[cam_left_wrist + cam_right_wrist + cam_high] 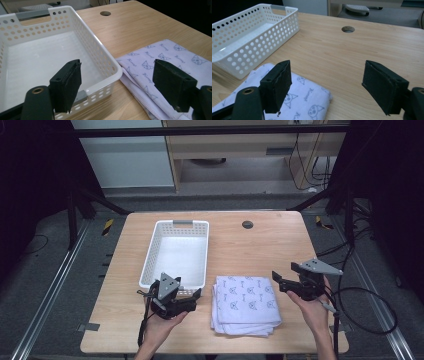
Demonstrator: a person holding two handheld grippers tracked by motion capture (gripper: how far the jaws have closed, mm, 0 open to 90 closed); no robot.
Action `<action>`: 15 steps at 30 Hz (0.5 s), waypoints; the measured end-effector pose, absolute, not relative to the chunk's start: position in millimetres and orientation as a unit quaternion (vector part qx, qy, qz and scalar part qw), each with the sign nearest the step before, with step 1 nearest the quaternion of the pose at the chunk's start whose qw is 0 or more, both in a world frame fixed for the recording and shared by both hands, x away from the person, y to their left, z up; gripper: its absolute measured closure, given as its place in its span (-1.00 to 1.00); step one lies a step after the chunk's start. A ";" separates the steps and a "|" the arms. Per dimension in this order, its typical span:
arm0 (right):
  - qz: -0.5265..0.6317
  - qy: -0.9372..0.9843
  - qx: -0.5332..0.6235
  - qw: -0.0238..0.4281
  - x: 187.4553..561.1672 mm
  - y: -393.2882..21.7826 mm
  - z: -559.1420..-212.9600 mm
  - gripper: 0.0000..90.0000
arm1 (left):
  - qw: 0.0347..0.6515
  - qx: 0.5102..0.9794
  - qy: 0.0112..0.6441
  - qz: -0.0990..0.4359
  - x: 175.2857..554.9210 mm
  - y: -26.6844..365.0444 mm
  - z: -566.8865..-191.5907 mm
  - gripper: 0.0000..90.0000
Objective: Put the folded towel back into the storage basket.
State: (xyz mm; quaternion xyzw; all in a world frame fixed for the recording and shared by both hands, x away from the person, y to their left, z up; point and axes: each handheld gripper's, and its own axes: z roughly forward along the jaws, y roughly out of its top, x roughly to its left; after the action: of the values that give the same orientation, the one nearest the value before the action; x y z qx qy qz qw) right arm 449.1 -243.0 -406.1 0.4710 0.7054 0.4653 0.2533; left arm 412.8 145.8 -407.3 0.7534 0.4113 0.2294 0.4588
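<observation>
A folded white cloth with a small cat print [246,304] lies on the wooden table near its front edge. Left of it stands a white perforated basket [150,255], empty inside. My left gripper [192,297] hovers at the basket's near right corner with its jaws open and nothing between them; the left gripper view has the basket rim [100,47] and the cloth [160,60] ahead of the gripper [117,75]. My right gripper [280,282] is held just right of the cloth, open and empty, above the cloth's corner [307,97] in the right gripper view [327,75].
A round cable hole [247,224] sits in the table's far middle. Bare wood [260,250] stretches behind the cloth and right of the basket [262,32]. Cables trail off the table's right side [370,315]. Dark frame bars stand around the table.
</observation>
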 end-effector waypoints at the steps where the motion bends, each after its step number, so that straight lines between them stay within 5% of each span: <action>1: 0.464 0.708 0.470 0.252 449.8 -243.4 -408.1 -0.47 | 0.459 0.754 0.411 0.228 412.4 144.6 -408.6 -0.50; 15: 0.438 0.730 0.471 0.231 458.0 -235.8 -430.2 -0.46 | 0.430 0.784 0.395 0.208 407.7 125.2 -430.6 -0.47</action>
State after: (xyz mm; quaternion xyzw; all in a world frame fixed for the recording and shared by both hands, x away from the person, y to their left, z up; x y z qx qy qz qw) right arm 458.0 -235.8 -430.2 0.4709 0.7302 0.4380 0.2305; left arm 407.7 125.2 -430.6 0.7844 0.3954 0.2078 0.4304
